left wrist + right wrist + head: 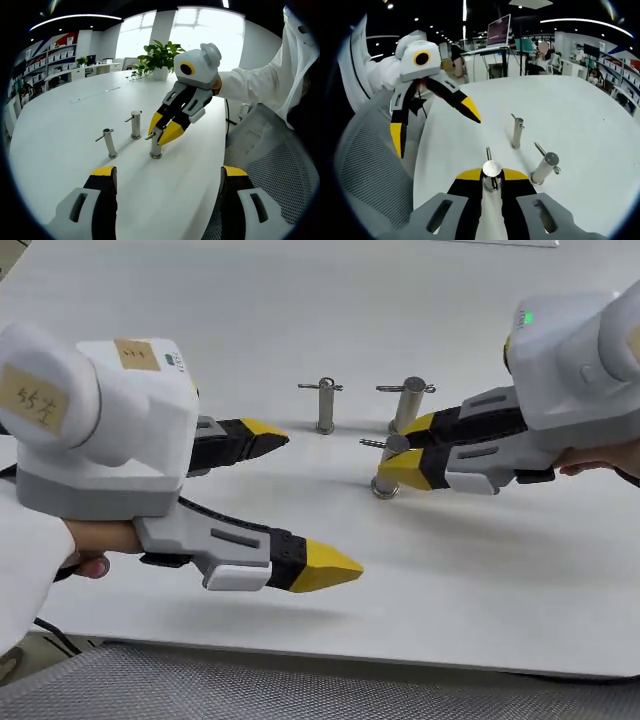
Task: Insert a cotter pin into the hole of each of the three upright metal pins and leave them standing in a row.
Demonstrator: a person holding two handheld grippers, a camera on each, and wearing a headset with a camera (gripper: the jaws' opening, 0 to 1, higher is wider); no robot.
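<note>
Right gripper [405,448] is pinching the nearest metal pin [385,486], which is carrying its cotter pin [371,443]. Beyond that pin, a second pin [325,406] and a third pin [410,400] are standing cottered. Left gripper [315,500] is hovering spread, well apart from it. Probably only letting go is remaining.

My claw [169,172] gapes, empty. Straight ahead, right gripper [162,131] pinches nearest pin [156,149]; second pin [136,125] and third pin [108,143] stand upright, ahead-left.
</note>
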